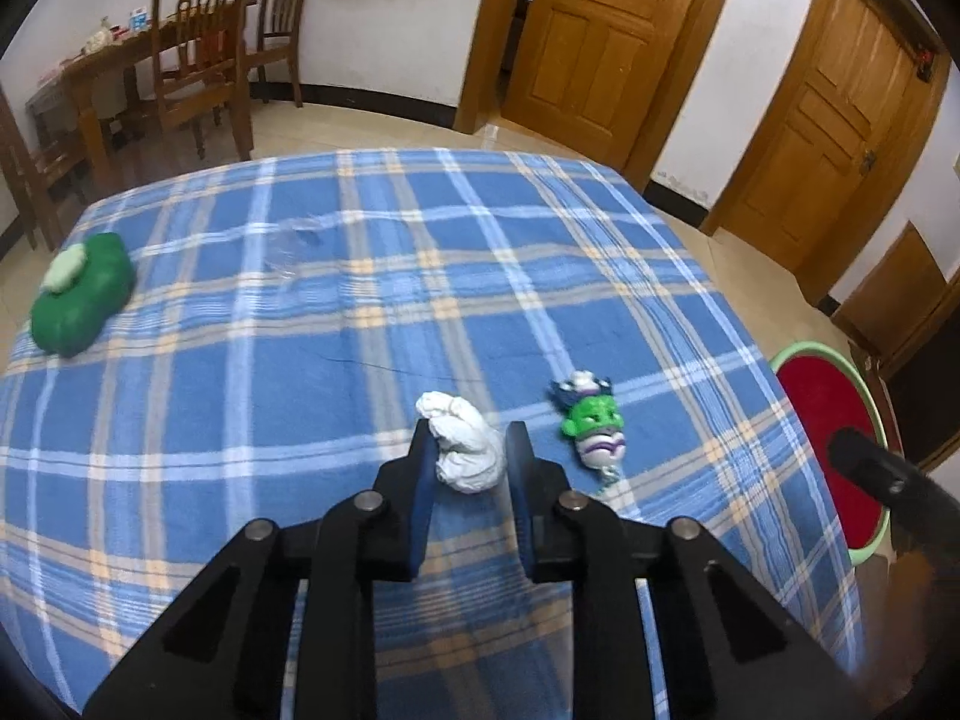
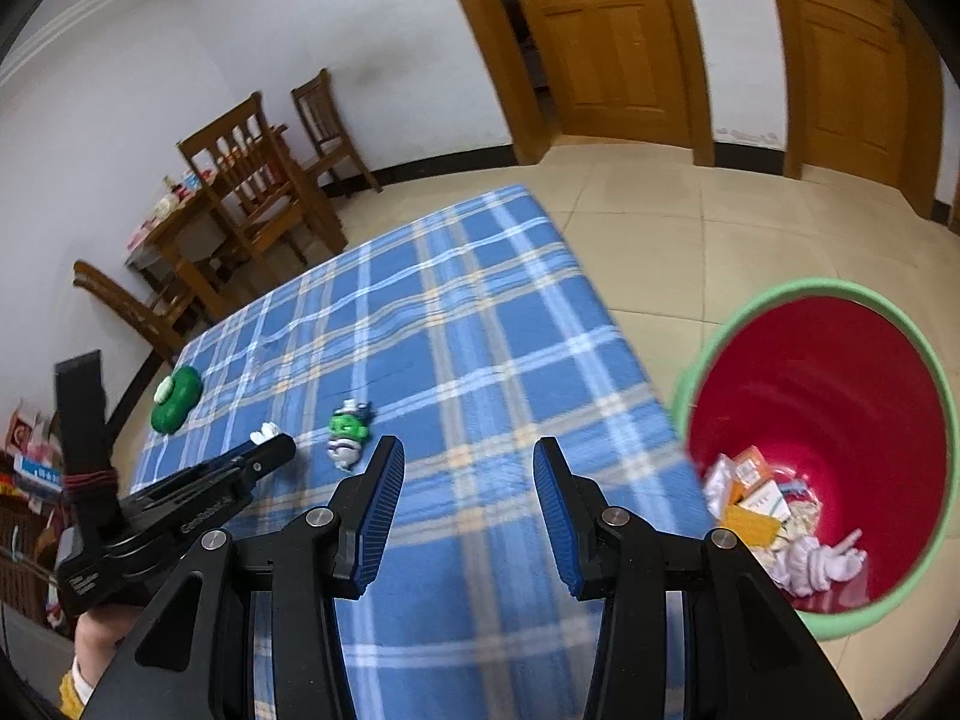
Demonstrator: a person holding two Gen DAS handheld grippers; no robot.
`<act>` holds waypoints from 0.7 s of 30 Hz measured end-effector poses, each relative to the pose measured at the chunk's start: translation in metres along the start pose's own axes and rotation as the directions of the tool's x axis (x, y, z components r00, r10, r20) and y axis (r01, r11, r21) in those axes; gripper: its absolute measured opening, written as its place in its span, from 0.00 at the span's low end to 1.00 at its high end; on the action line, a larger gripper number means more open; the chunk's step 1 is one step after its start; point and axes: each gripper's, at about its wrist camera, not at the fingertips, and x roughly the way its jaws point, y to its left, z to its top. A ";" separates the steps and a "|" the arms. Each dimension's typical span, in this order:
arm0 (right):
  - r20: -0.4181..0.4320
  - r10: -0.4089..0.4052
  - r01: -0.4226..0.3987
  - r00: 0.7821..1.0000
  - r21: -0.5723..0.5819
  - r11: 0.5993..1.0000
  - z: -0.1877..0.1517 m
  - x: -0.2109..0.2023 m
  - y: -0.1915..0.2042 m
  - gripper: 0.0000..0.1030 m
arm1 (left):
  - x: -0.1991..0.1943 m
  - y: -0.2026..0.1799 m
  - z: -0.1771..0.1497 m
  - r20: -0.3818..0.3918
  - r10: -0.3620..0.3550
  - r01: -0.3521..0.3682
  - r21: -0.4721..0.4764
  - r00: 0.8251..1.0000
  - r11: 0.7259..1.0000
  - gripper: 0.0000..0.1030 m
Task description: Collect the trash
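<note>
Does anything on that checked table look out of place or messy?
Mostly the crumpled white tissue, now pinched in the left gripper. A small green-headed toy lies tipped on its side beside it, and a clear plastic scrap sits farther back. The bin stands upright on the floor; nothing has spilled.

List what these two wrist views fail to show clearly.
- Wad of white paper: in the right wrist view the left gripper hides most of it.
- Bin: left wrist view cuts it off behind the right gripper's tip.
- Trash in the bin: blurred, labels unreadable.
- Clear plastic scrap: too faint to identify.
</note>
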 end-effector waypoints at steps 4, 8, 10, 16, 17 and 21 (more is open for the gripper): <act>-0.032 0.034 -0.035 0.999 -0.047 0.998 0.003 0.021 0.025 0.45 | -0.011 0.022 0.001 0.015 0.027 -0.026 -0.050 1.000 0.998 0.21; -0.075 0.052 -0.060 0.996 -0.106 0.993 0.003 0.049 0.053 0.44 | -0.018 0.040 -0.001 0.017 0.039 -0.037 -0.090 0.999 0.995 0.21; -0.094 0.048 -0.061 0.994 -0.137 0.989 0.001 0.062 0.065 0.44 | -0.020 0.047 -0.003 0.019 0.043 -0.041 -0.101 0.999 0.994 0.21; -0.141 0.009 -0.039 0.990 -0.218 0.975 -0.004 0.092 0.088 0.36 | -0.023 0.055 -0.007 0.020 0.030 -0.028 -0.117 0.999 0.993 0.21; -0.143 -0.004 -0.029 0.990 -0.228 0.973 -0.005 0.094 0.090 0.35 | -0.023 0.054 -0.008 0.021 0.028 -0.025 -0.117 0.999 0.993 0.21; -0.140 -0.049 0.013 0.989 -0.250 0.968 -0.007 0.102 0.090 0.21 | -0.025 0.050 -0.008 0.023 0.015 -0.012 -0.109 1.000 0.994 0.21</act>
